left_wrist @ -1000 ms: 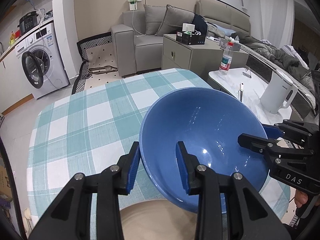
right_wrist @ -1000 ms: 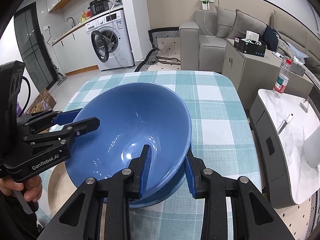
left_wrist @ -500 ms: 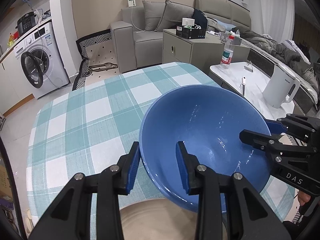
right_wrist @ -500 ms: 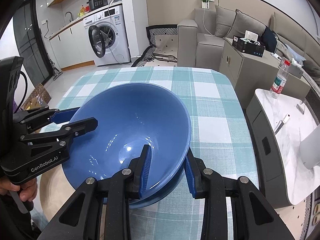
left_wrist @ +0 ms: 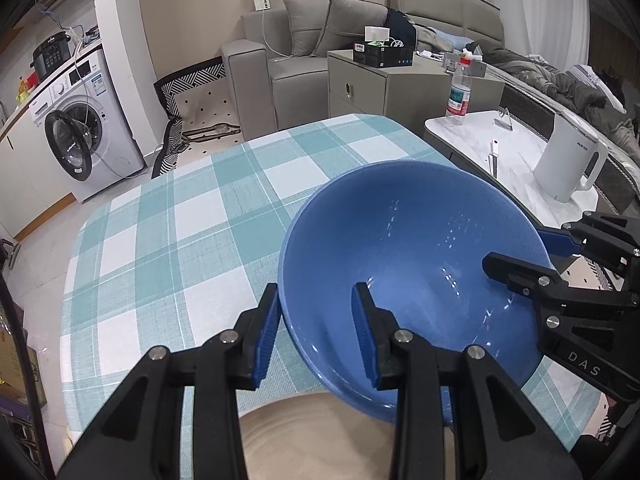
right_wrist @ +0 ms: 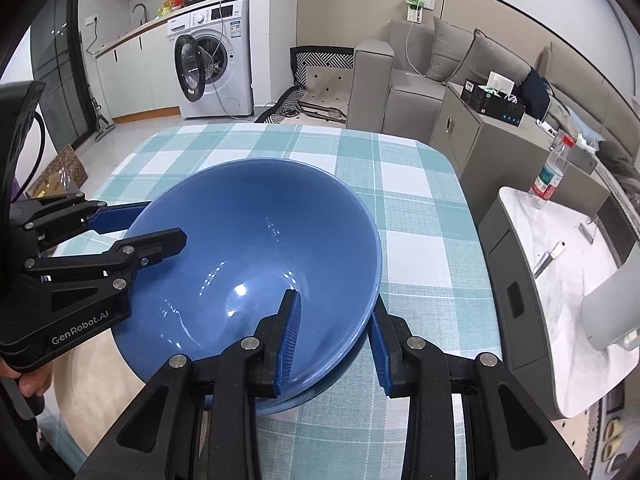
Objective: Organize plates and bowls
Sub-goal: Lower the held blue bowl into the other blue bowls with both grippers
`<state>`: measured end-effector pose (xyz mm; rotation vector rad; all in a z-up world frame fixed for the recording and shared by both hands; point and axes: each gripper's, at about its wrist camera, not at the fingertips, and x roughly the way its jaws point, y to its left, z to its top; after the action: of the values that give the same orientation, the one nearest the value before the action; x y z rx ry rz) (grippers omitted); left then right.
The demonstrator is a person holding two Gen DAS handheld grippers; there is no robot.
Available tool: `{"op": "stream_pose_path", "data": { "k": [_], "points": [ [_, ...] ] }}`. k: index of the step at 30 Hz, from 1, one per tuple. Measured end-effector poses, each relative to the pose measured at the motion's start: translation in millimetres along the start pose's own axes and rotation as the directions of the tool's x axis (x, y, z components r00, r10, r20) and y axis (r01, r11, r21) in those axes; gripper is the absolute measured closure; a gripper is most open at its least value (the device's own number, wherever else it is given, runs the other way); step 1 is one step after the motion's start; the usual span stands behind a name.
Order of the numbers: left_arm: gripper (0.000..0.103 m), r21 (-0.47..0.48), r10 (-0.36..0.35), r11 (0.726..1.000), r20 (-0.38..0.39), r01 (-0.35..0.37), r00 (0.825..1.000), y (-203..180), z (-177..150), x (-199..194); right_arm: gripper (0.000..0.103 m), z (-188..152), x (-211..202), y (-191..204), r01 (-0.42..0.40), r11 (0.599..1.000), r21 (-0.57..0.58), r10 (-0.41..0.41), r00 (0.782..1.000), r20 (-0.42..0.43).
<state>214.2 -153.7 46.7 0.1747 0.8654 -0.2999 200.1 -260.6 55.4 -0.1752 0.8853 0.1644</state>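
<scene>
Both grippers hold a large blue bowl [left_wrist: 408,248] [right_wrist: 256,240] by opposite sides of its rim, above the checked table [left_wrist: 168,240]. My left gripper [left_wrist: 316,332] [right_wrist: 160,222] is shut on the near-left rim, one pad inside the bowl and one outside. My right gripper [right_wrist: 334,344] [left_wrist: 520,248] is shut on the opposite rim the same way. A beige plate [left_wrist: 320,432] [right_wrist: 80,360] lies under the bowl's near side. A second blue rim [right_wrist: 320,388] shows just beneath the bowl; what it belongs to is hidden.
A white side table [left_wrist: 520,156] [right_wrist: 560,248] stands right of the checked table with a bottle [left_wrist: 458,88], a white kettle [left_wrist: 568,160] and small items. A hand [right_wrist: 32,380] holds the left gripper. A washing machine [left_wrist: 80,136], sofa [left_wrist: 304,48] and cabinet [left_wrist: 384,84] stand beyond.
Both grips on the bowl are unchanged. The views have swung slightly, and the bowl has shifted a little with the hands over the table.
</scene>
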Motion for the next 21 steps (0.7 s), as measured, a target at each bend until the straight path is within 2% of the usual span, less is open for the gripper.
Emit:
{"op": "stream_pose_path", "data": {
  "k": [6,14,17,20,21],
  "points": [
    [0.069,-0.001,-0.011,1.000,-0.010,0.011,1.000,0,-1,2,0.063,-3,1,7,0.037,0.999,-0.030,-0.037,0.999,0.005],
    [0.068,-0.010,-0.023,1.000,-0.016,0.023,1.000,1,-3,5,0.061,-6,2,9,0.061,0.997,-0.055,-0.061,0.998,0.011],
    [0.066,-0.012,-0.032,0.999,-0.024,0.032,0.999,1,-4,6,0.054,-9,4,12,0.056,0.996,-0.072,-0.055,0.998,0.010],
    [0.065,-0.009,-0.040,0.999,-0.023,0.040,0.999,1,-5,6,0.052,-11,5,8,0.040,0.997,-0.062,-0.040,0.999,0.001],
    [0.061,-0.010,-0.043,0.999,-0.024,0.043,0.999,1,-4,6,0.052,-11,6,6,0.033,0.998,-0.056,-0.033,0.999,-0.004]
  ]
}}
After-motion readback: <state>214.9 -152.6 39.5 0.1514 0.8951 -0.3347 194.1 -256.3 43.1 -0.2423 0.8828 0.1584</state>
